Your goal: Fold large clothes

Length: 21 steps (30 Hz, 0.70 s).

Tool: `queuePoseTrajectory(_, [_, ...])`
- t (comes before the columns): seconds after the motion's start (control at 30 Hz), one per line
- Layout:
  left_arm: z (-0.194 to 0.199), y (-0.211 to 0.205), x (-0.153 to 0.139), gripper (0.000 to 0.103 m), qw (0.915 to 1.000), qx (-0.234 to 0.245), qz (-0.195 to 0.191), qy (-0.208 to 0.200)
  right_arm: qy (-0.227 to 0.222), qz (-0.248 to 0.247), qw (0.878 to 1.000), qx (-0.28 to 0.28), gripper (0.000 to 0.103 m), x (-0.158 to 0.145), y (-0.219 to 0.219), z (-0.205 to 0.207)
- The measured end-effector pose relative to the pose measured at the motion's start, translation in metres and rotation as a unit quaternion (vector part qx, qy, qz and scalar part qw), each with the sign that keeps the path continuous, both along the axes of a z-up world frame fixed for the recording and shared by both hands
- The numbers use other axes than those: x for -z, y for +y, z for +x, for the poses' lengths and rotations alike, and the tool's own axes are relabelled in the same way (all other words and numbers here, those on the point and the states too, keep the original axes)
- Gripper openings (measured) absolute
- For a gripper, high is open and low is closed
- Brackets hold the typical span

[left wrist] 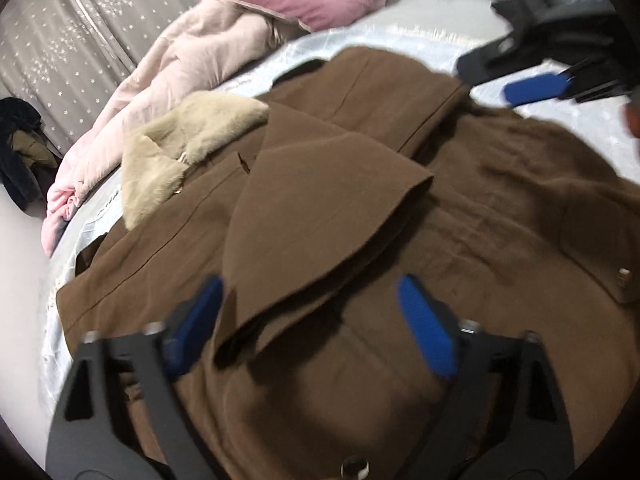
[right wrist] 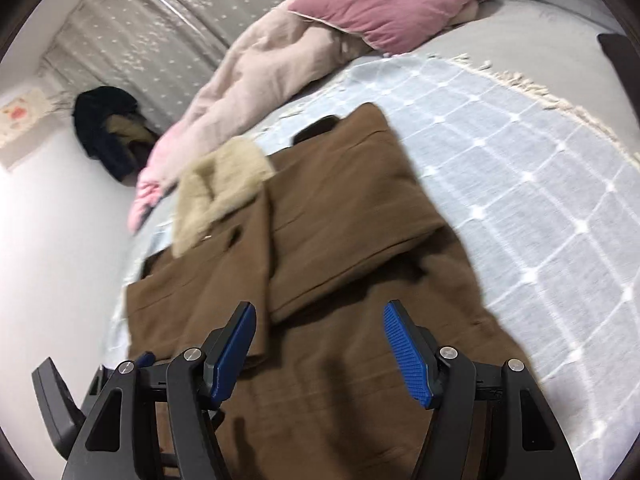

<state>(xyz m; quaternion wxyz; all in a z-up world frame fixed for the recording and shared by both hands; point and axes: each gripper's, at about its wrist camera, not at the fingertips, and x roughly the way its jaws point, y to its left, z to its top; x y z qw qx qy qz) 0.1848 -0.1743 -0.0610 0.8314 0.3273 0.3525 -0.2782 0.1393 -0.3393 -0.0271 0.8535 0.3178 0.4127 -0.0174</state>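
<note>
A: Near field first. Left gripper (left wrist: pixel 310 320), jaws spread, blue pads either side of a folded sleeve (left wrist: pixel 320 232) but not pressing on it; nothing grasped.

B: Right gripper (right wrist: pixel 320 344)?

A: Also released, pads apart, hovering over the lower part of the brown coat (right wrist: pixel 320 272). Nothing between them. In the left wrist view the right gripper shows at 2 o'clock, off the coat's edge, blurred.

B: Containers?

A: None to log.

B: Coat position and axis?

A: Lies flat on the bed, filling the middle of both views. Right wrist view: long axis runs from 6 o'clock up toward 11 o'clock, with the beige fur collar (right wrist: pixel 220 188) at the far end. Both sleeves are folded inward over the front; the second sleeve (right wrist: pixel 352 200) crosses toward 1 o'clock. A metal button (left wrist: pixel 354 468) sits at the near edge in the left wrist view.

B: Surface?

A: Pale blue checked blanket (right wrist: pixel 540 200) with a fringed edge, over a grey sheet (right wrist: pixel 520 32).

B: Farther out?

A: Pink quilt (right wrist: pixel 248 92) bunched at 11 o'clock, a pink pillow (right wrist: pixel 396 4) at 12 o'clock. Dark clothes (right wrist: pixel 108 132) heaped at 9 o'clock against a white wall. Grey star-patterned curtain (right wrist: pixel 160 12) behind.
</note>
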Motion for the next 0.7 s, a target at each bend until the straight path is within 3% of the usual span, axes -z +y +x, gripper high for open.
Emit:
queuePoseTrajectory(0.07, [0.011,-0.007,0.005,0.059,0.9999,-0.01,0.012,0.006,0.005,0.006,1.0,-0.001,0.068,0.0,-0.006,-0.005])
queuePoseTrajectory(0.1, [0.015,-0.007,0.003,0.032,0.9998,-0.012,0.003,0.013,0.007,0.01,1.0,0.001,0.068,0.001,-0.009,-0.007])
queuePoseTrajectory(0.13, [0.018,-0.005,-0.001,0.023,0.9996,-0.013,-0.011,0.023,0.01,0.014,1.0,0.003,0.068,0.001,-0.011,-0.007])
queuePoseTrajectory(0.2, [0.026,0.007,-0.021,0.014,0.9946,-0.014,-0.08,0.064,0.012,0.016,1.0,0.008,0.068,0.002,-0.014,-0.006])
queuePoseTrajectory(0.23, [0.032,0.017,-0.034,0.014,0.9876,-0.021,-0.13,0.085,0.012,0.016,1.0,0.012,0.068,0.002,-0.016,-0.006])
queuePoseTrajectory(0.3, [0.05,0.045,-0.056,0.014,0.9665,-0.056,-0.226,0.109,0.011,0.014,1.0,0.019,0.068,0.0,-0.022,-0.007])
queuePoseTrajectory(0.37, [0.08,0.087,-0.065,0.014,0.9334,-0.144,-0.306,0.121,0.012,0.015,0.999,0.029,0.068,0.003,-0.026,-0.004])
queuePoseTrajectory(0.47, [0.118,0.137,-0.045,0.018,0.8884,-0.267,-0.338,0.159,0.018,0.027,0.999,0.041,0.068,0.006,-0.035,-0.002])
queuePoseTrajectory(0.5, [0.123,0.146,-0.039,0.02,0.8805,-0.28,-0.34,0.175,0.021,0.029,0.998,0.045,0.068,0.007,-0.038,-0.003])
queuePoseTrajectory(0.57, [0.128,0.165,-0.022,0.035,0.8627,-0.292,-0.346,0.224,0.024,0.016,0.998,0.057,0.068,0.004,-0.044,-0.004])
queuePoseTrajectory(0.63, [0.125,0.172,-0.017,0.061,0.8569,-0.291,-0.359,0.23,0.021,-0.005,0.998,0.066,0.068,0.0,-0.049,-0.006])
queuePoseTrajectory(0.7, [0.122,0.176,-0.017,0.069,0.8512,-0.29,-0.376,0.224,0.023,-0.018,0.997,0.073,0.068,-0.001,-0.053,-0.006])
